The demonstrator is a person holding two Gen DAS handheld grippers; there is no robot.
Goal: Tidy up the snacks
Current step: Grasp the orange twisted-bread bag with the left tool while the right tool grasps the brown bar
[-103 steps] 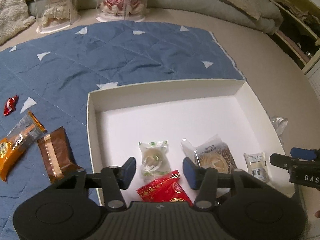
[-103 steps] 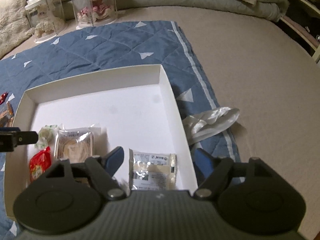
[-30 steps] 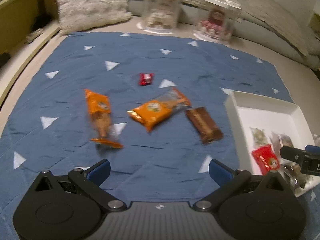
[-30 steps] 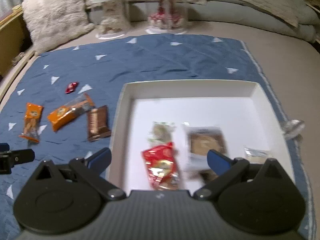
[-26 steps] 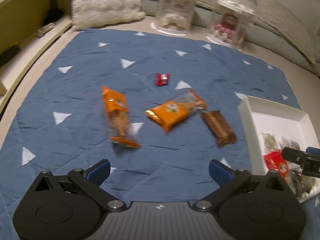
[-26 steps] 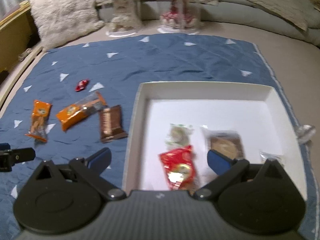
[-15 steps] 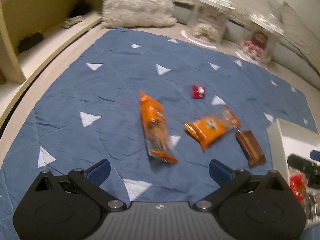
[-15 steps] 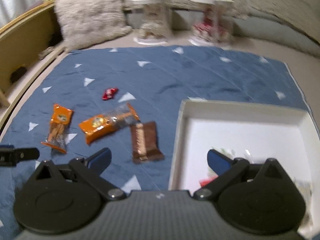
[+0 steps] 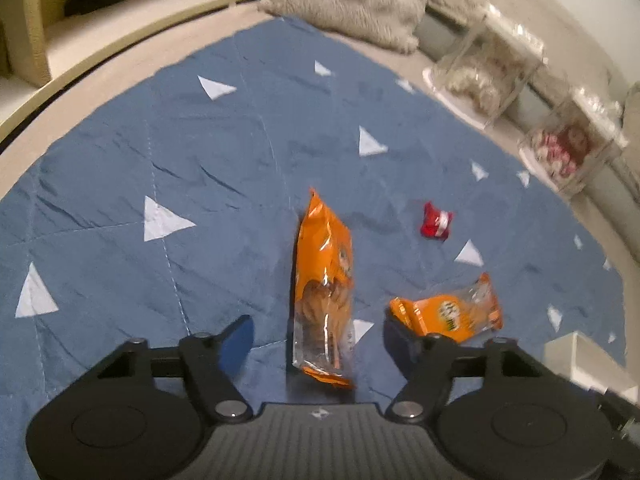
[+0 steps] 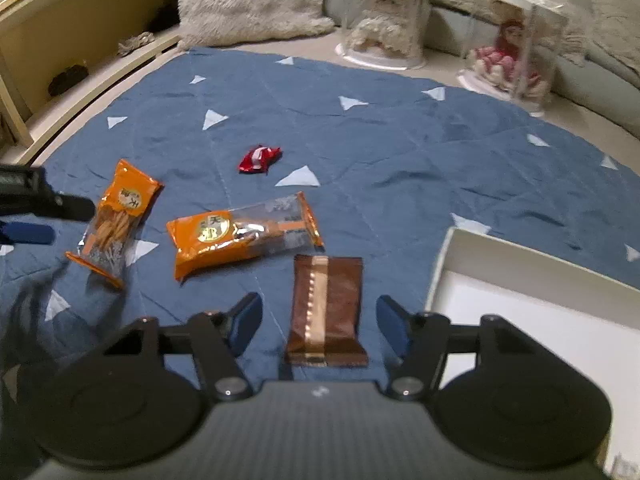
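Left gripper (image 9: pixel 316 338): matte black ribbed housing, two round black discs at the lower corners, silver pivot screws, angular black linkage arms, blue finger pads (image 9: pixel 237 339). Right gripper (image 10: pixel 319 322): identical black body, small pale centre mark, silver screws, blue pads (image 10: pixel 245 322).

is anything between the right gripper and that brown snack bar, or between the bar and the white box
Nothing visible. The brown snack bar lies flat between the open right gripper fingers, and only bare blue quilt separates it from the white box.
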